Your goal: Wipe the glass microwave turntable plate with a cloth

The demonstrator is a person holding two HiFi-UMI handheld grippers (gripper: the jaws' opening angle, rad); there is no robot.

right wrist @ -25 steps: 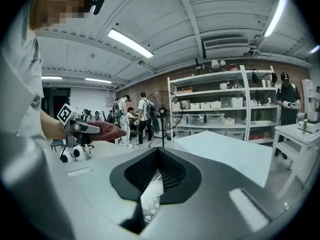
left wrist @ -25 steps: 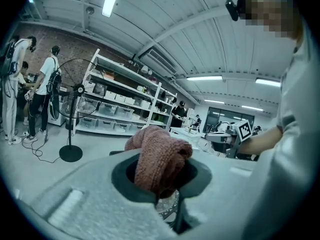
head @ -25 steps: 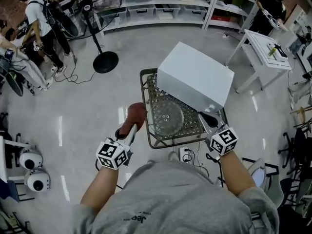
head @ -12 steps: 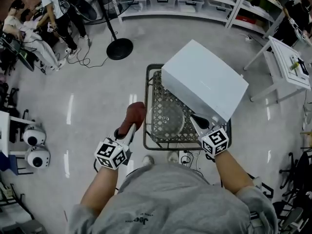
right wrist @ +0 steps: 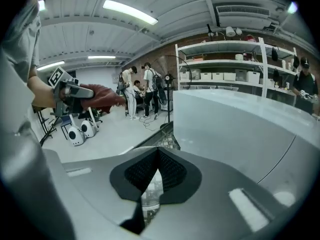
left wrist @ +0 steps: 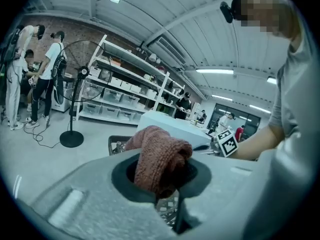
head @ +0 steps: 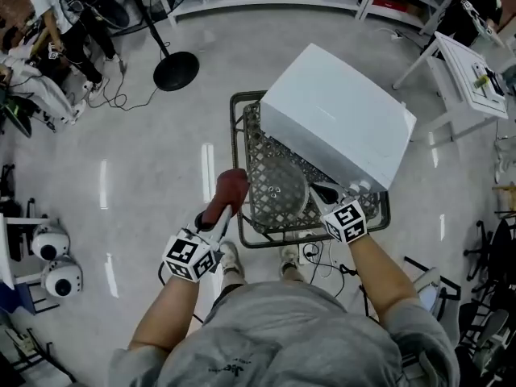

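On the mesh tabletop (head: 244,239), just in front of the white microwave (head: 334,119), sits the glass turntable plate (head: 276,185). It's round and clear, w/ hub marks showing in the middle.

My left gripper (head: 216,214) has its jaws clamped on the cloth (left wrist: 160,159), a bunched reddish-brown wad poking out past the tips. It hovers just off the tabletop's left edge, near the plate but not touching it afaict.

My right gripper (right wrist: 156,159) is at the plate's right rim, jaws pressed together at the tips. I think they're nipping the glass edge, since smth clear shows in the gap behind the tips, but the view's too murky to swear to it. Can't tell if the plate lies flat on the mesh or is tipped up a bit either.

So imo the wiping hasn't begun. To do this bit well:
- Hold the right side steady so the plate doesn't spin or skate on the wire.
- Bring the cloth in over the left rim and land the fat part of the wad on the glass, not the jaw tips. Hard plastic on glass = scratches or a chip.
- Use light pressure and work from the rim twd the centre.
- Don't squeeze the rim harder than needed.
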